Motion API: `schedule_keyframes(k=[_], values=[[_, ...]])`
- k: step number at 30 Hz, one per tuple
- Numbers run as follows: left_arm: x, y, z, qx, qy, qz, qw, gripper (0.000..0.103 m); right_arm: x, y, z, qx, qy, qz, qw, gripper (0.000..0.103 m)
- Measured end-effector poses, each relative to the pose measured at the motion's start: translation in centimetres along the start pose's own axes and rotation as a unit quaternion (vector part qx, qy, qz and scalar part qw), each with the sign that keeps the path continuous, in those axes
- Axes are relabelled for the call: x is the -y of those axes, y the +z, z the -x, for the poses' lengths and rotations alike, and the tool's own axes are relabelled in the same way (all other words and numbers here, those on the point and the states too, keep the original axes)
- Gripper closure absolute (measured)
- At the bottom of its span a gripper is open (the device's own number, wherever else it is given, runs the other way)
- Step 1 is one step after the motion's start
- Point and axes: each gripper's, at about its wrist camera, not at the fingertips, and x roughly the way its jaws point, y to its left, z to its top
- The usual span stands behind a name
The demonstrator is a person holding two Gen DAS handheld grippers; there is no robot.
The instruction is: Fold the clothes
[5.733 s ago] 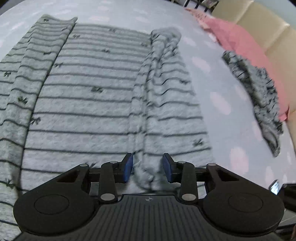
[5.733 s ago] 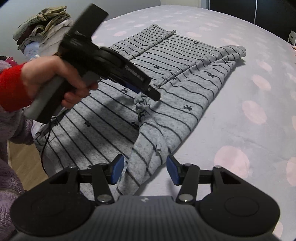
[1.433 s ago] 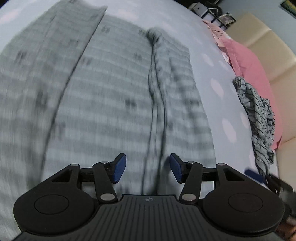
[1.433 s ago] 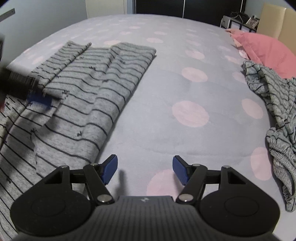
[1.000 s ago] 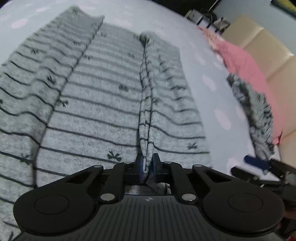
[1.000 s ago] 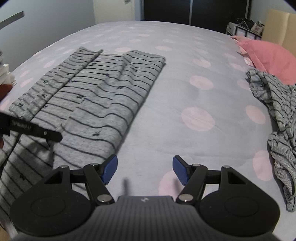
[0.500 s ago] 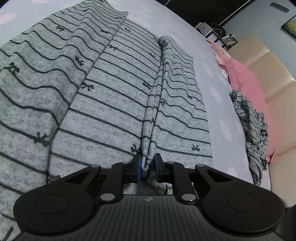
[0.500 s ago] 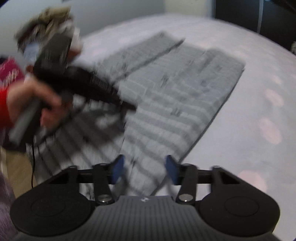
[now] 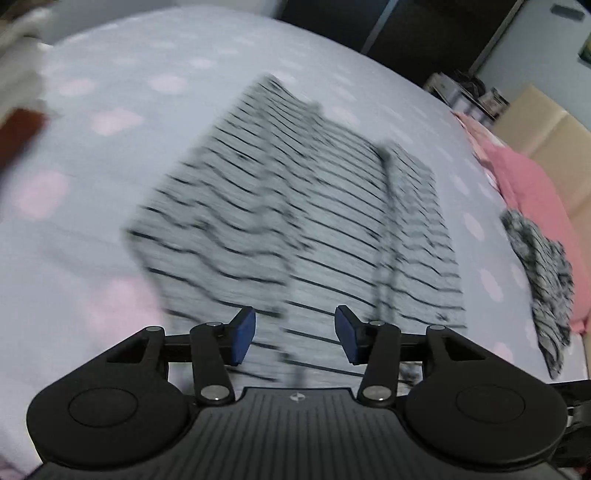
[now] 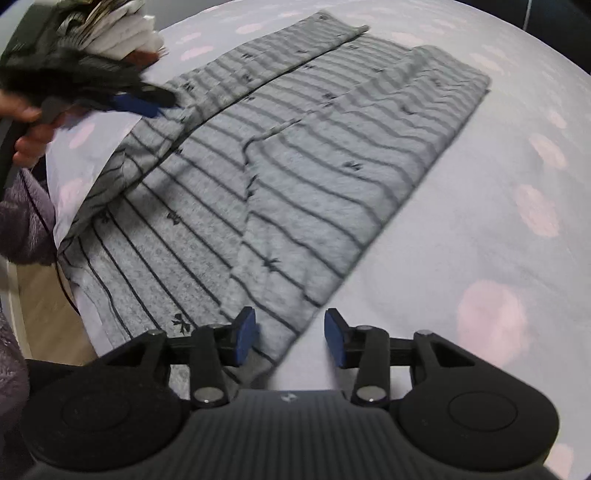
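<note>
A grey shirt with dark stripes and small bows [image 10: 314, 155] lies flat on the dotted bedspread [image 10: 480, 221], both sides folded inward. The left wrist view shows it blurred [image 9: 314, 221]. My left gripper [image 9: 294, 338] hovers above the shirt's near edge; its jaws are opening and nothing sits between the blue pads. From the right wrist view, that left gripper [image 10: 140, 103] hangs over the shirt's left fold, held by a hand [image 10: 22, 110]. My right gripper [image 10: 290, 339] is low over the shirt's near right corner, jaws opening. The cloth lies under them and the pads do not press it.
A stack of folded clothes [image 10: 110, 33] sits at the far left. A pink pillow [image 9: 528, 184] and a crumpled striped garment [image 9: 543, 266] lie to the right. The bed's edge and wooden floor [image 10: 40, 295] are at the near left, beside a purple fleece sleeve [image 10: 22, 221].
The left gripper let go of the pinched fold ridge, opened, and pulled away to the left. The right gripper swung from the bare bedspread to the shirt's near right corner.
</note>
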Motion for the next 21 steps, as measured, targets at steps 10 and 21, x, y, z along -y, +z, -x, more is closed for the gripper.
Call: schedule_keyframes(k=[10,21], values=[[-8.3,-0.2,1.6,0.024,0.036,0.093,0.9947,0.057,-2.4,4.8,7.4,-0.004,-0.056,0.007,0.998,0.055],[-12.9,0.4,-1.4,0.067,-0.012,0.193,0.9788,0.058,-9.1,6.7,4.7,0.068,-0.032,-0.130,0.989,0.051]])
